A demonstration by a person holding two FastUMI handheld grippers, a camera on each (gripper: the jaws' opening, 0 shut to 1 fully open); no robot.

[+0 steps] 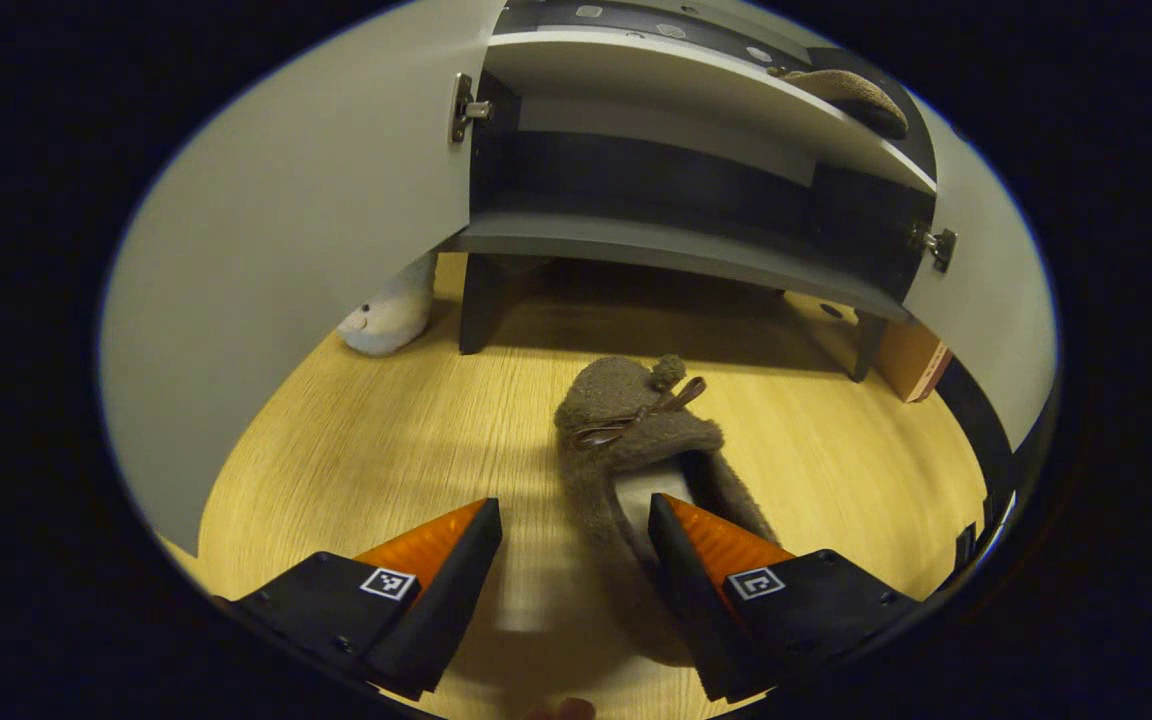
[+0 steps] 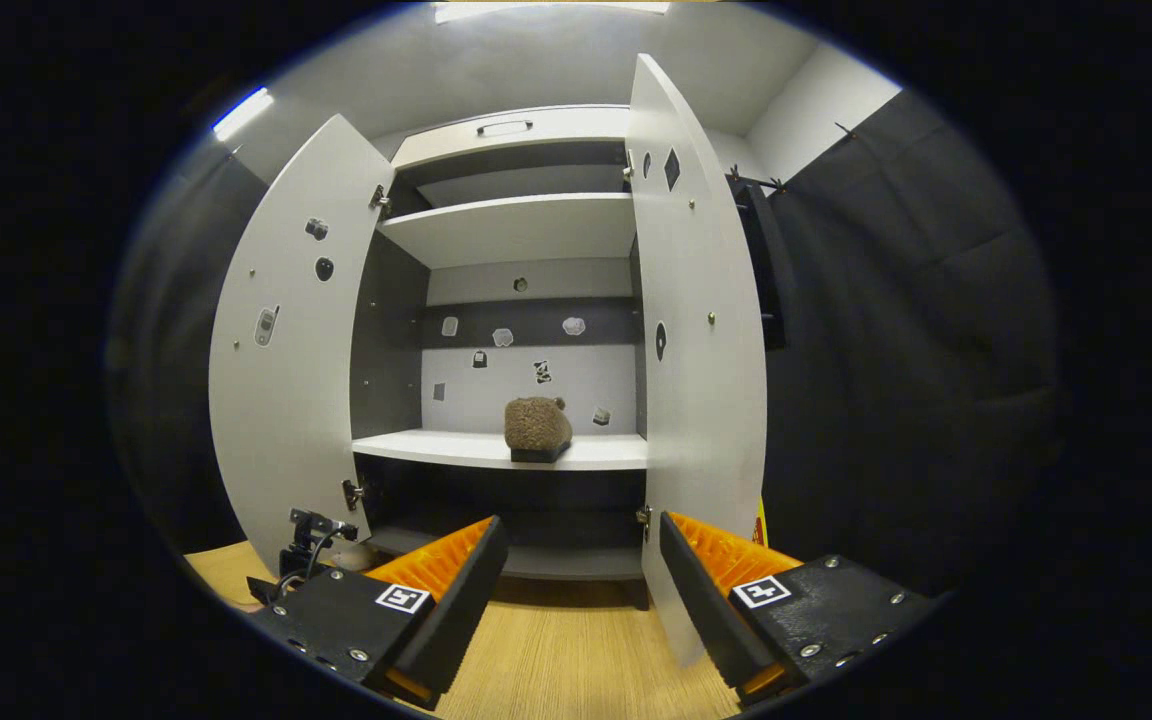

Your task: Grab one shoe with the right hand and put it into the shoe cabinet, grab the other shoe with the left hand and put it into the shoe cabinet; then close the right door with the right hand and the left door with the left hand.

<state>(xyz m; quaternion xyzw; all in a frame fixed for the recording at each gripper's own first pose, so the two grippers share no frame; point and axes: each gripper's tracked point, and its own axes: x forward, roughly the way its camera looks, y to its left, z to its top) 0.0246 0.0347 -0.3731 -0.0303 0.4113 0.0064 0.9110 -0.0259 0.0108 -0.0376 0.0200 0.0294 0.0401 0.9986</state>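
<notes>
On the wooden floor (image 1: 366, 450), just ahead of the left tongs (image 1: 574, 525), lies one fuzzy brown slipper (image 1: 636, 440) with a small bow at its toe, which points toward the shoe cabinet (image 1: 676, 250). The left tongs stand wide apart and hold nothing — one finger sits over the slipper's open heel end, the other over bare floor beside it; whether either touches the slipper cannot be told. Beyond the slipper the cabinet rests on short dark legs, its two doors swung open. By the left door (image 1: 276, 250), a pale soft toy (image 1: 386, 318) lies on the floor near a leg. A second slipper (image 1: 851, 92) shows on a shelf above.

In the right gripper view, the right tongs (image 2: 581, 555) are also spread wide and empty, well back from the cabinet. Both doors — the left one (image 2: 286, 350) and the right door (image 2: 701, 360) — stand open. That second slipper (image 2: 537, 427) sits on the middle shelf (image 2: 436, 447), toward its right side. Two slippers in all: one on the floor, one shelved.
</notes>
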